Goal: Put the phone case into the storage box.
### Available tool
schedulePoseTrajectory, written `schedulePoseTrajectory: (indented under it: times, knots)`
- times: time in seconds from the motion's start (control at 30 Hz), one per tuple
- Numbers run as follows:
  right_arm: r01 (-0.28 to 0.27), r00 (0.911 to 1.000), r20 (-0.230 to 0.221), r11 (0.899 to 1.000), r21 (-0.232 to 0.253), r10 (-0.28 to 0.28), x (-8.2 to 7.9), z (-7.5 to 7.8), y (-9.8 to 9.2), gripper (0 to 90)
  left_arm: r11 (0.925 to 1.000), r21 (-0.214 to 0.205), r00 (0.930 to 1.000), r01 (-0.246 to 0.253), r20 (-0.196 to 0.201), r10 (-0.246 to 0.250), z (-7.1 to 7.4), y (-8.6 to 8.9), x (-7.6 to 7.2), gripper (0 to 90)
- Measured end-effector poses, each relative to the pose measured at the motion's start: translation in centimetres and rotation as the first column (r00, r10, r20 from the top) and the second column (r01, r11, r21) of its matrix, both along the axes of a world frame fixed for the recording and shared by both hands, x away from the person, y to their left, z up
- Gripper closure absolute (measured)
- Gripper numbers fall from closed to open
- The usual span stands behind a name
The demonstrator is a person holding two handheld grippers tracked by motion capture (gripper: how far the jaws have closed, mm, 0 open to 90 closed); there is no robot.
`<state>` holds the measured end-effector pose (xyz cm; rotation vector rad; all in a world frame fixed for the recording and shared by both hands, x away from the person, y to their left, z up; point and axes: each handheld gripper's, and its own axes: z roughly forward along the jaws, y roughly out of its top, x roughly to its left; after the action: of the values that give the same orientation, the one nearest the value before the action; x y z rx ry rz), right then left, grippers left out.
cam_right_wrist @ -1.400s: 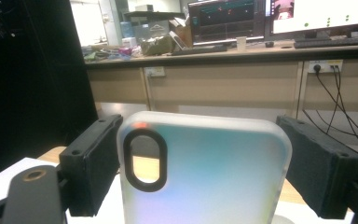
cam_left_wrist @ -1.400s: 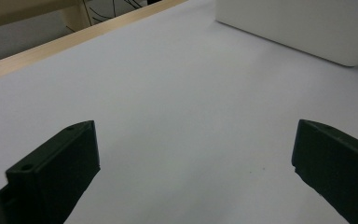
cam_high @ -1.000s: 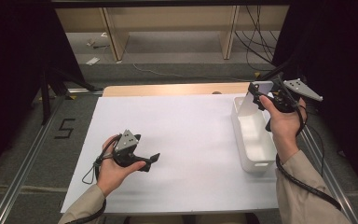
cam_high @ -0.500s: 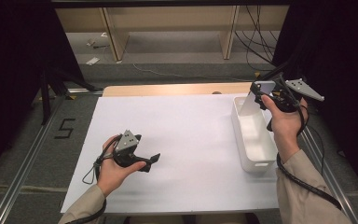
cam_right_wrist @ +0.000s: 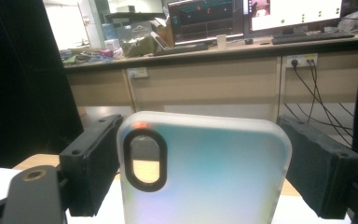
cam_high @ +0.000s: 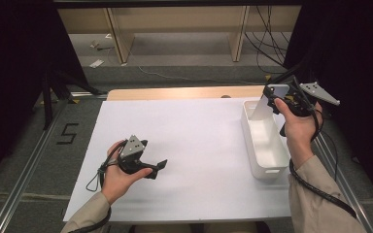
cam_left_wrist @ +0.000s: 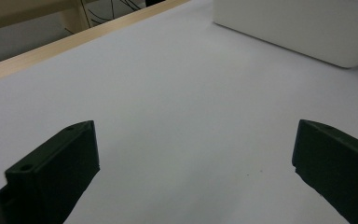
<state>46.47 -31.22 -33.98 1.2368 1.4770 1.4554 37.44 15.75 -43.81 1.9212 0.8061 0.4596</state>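
You are holding a translucent frosted phone case [cam_high: 263,104] with a black-rimmed oval camera cutout in your right gripper [cam_high: 278,99], whose two black jaws are clamped on the case's long edges, as the right gripper view shows with a pad pressing each side of the case [cam_right_wrist: 205,172]. The case is hanging above the far end of the long white rectangular plastic bin [cam_high: 255,162] that is sitting at the right edge of the white table sheet [cam_high: 189,126], and its long axis is running up and down, slightly tilted, with its lower end pointing into the bin. The bin's own long axis is running away from you, so it seems the case will have to tip over to lie flat along it. Your left gripper [cam_high: 161,166] is resting low over the bare sheet, well apart from the bin, with its jaws spread wide and holding nothing; in the left gripper view the bin's wall [cam_left_wrist: 298,28] is showing far ahead. Your right hand is by far the nearer one.
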Motion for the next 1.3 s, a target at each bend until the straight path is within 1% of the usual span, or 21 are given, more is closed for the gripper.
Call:
schedulePoseTrajectory:
  times: [0.5,0.8,1.3]
  knots:
    - [0.008,0.9999,-0.012,1.000,0.000,-0.008,0.22,-0.38,-0.25,18.3,1.0000,0.003,1.0000,-0.003,0.001,0.003,0.00,0.00,0.00,0.0]
    - [0.013,0.9999,-0.011,1.000,-0.009,-0.013,0.34,-0.56,-0.37,18.3,1.0000,0.004,1.0000,-0.002,0.002,0.002,0.01,0.02,0.01,0.0]
    - [0.020,0.9995,-0.024,0.999,-0.028,-0.021,0.53,-0.95,-0.39,18.3,1.0000,0.002,1.0000,-0.001,0.001,0.001,0.02,-0.03,-0.01,0.0]
